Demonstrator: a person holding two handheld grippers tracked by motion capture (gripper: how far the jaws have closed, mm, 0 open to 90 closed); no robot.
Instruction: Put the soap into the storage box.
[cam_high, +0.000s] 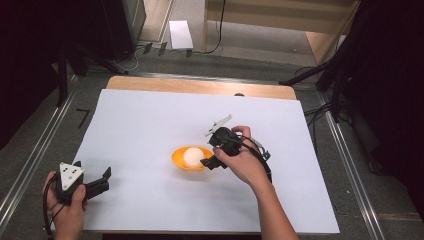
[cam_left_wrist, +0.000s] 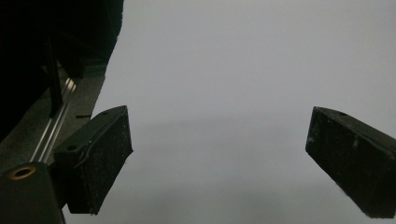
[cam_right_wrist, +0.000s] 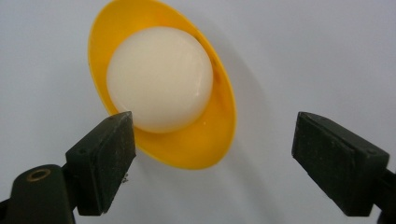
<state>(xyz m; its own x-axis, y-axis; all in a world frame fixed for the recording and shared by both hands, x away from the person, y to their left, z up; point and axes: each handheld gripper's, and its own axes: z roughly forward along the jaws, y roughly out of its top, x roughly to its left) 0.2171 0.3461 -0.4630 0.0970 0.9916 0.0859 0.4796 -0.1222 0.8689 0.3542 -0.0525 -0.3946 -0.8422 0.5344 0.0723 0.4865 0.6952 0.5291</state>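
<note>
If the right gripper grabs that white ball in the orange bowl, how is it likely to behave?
The white ball looks smooth and glossy, so it may slip between the flat pads. Being round, it would probably roll if nudged, though the orange bowl should cup it. The shallow bowl sits loose on the white sheet, so it might slide or tip. The right gripper is open.

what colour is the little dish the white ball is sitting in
Orange-yellow dish, plain with no pattern; the right gripper view shows it best.

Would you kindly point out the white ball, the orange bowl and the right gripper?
white ball (cam_right_wrist: 159, 78), right gripper view, middle of its top.
orange bowl (cam_right_wrist: 219, 135), right gripper view, bare inner wall.
right gripper (cam_right_wrist: 212, 158), right gripper view, midway between its open jaws.
</note>
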